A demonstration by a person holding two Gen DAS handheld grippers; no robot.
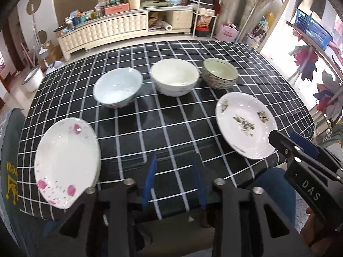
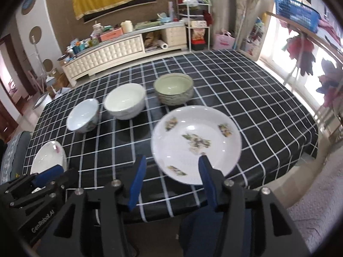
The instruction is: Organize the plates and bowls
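Observation:
On the black checked tablecloth (image 1: 171,132) a pink-flowered plate (image 1: 66,162) (image 2: 48,158) lies near left and a leaf-patterned plate (image 1: 244,124) (image 2: 196,143) near right. Behind them stand a pale blue bowl (image 1: 118,87) (image 2: 82,117), a white bowl (image 1: 174,77) (image 2: 125,100) and a patterned green bowl (image 1: 220,72) (image 2: 173,87) in a row. My left gripper (image 1: 174,171) hovers open over the near table edge between the plates, holding nothing. My right gripper (image 2: 171,171) is open at the leaf plate's near rim, one finger (image 2: 206,180) overlapping the rim in the picture.
A grey cushioned seat (image 1: 10,150) sits at the table's near left corner. A cream cabinet (image 1: 120,30) with clutter lines the far wall. A drying rack with clothes and a blue basket (image 1: 310,30) stands to the right.

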